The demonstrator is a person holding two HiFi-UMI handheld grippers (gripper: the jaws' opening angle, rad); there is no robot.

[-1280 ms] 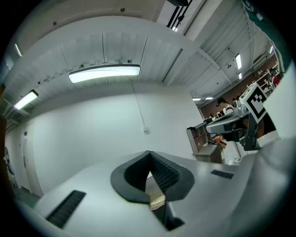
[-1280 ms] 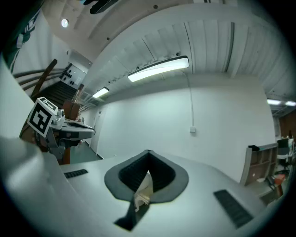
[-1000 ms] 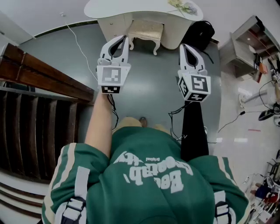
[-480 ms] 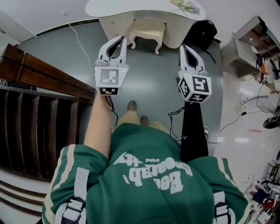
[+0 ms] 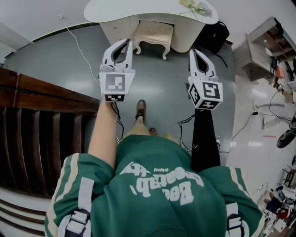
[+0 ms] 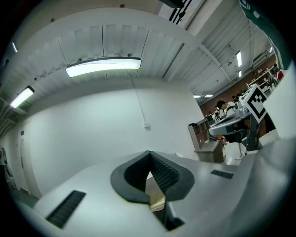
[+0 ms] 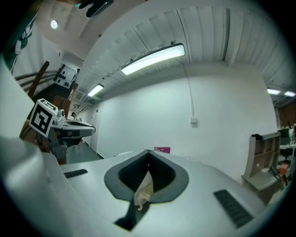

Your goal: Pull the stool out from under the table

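Observation:
A cream stool [image 5: 154, 33] with a padded seat and curved legs stands half under the white table [image 5: 115, 8] at the top of the head view. My left gripper [image 5: 127, 42] hangs in the air just left of the stool's front, its jaws shut and empty. My right gripper [image 5: 194, 50] floats to the stool's right, short of the table, also shut on nothing. In the left gripper view the left gripper [image 6: 149, 153] shows closed jaws against a white wall. The right gripper [image 7: 148, 152] looks the same in the right gripper view, with a sliver of the stool [image 7: 141, 193] below the tips.
A black bag [image 5: 212, 36] leans by the table's right end. A dark wooden banister [image 5: 46, 92] runs along the left. A shelf unit [image 5: 259, 51] and cables lie at the right. A white cable [image 5: 78, 46] crosses the floor. The person's shoe [image 5: 141, 109] is forward.
The person has stepped forward, one shoe now showing ahead of the body. The banister has slid down the left of the view. Both grippers stay shut at about the same height.

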